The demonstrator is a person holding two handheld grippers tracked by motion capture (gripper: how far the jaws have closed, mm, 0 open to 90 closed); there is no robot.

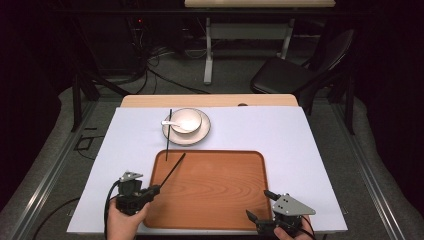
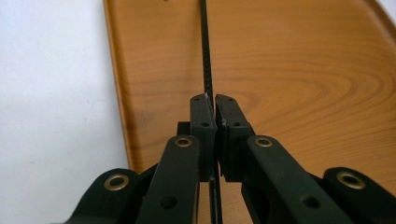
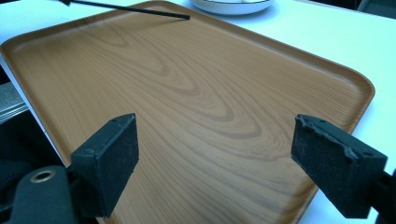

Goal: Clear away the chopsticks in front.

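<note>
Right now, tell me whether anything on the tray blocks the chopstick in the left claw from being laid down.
Nothing visible does. The left claw is shut on the chopstick above the tray, whose wooden surface lies bare beneath it.

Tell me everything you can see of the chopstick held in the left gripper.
The chopstick is thin, straight and black; its material is hard to tell. The left gripper is shut on it near one end. From there it slants over the near left part of the wooden tray, its free tip toward the tray's far rim. Whether it touches the tray cannot be told. A second black stick lies apart, against the plate.
</note>
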